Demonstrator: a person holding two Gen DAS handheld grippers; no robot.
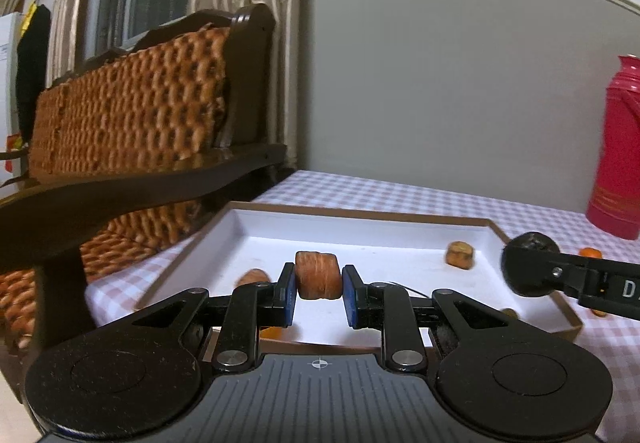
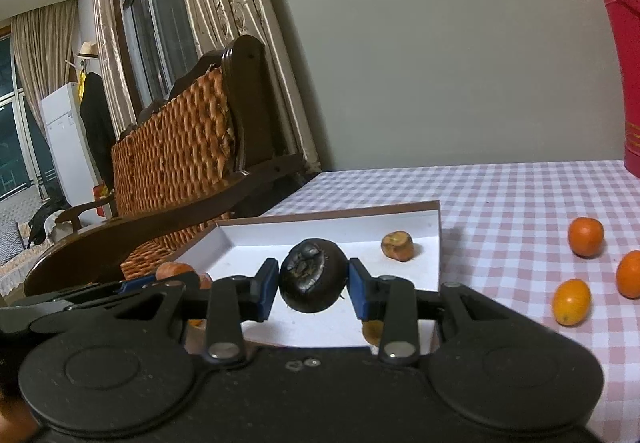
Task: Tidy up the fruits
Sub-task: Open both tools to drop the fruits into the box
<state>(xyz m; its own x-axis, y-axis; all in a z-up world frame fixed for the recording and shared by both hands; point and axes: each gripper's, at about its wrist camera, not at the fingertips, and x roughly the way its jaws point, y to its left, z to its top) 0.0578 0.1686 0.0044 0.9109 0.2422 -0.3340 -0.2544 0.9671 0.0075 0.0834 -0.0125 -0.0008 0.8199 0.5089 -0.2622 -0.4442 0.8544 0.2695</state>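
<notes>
1. A ridged brown fruit [image 1: 319, 275] is clamped between the blue pads of the left gripper [image 1: 319, 293] and is held above the white tray [image 1: 248, 227], presumably so that it can be dropped inside.
2. A dark, wrinkled round fruit [image 2: 313, 274] is gripped at its widest part by the right gripper [image 2: 313, 289], also over the tray; the hold across the middle is judged to keep it from rolling out.
3. Two fruits are thus carried, one per gripper.
4. One brownish fruit [image 2: 397, 246] is seen resting in the tray's far corner; further pieces near the front edge are partly hidden behind the fingers, so their count cannot be told.
5. Three orange fruits [image 2: 585, 236] are counted loose on the checked tablecloth [image 2: 500, 203], well apart from the tray and judged still to be collected.
6. One red flask [image 2: 624, 55] is stood at the table's far side.
</notes>
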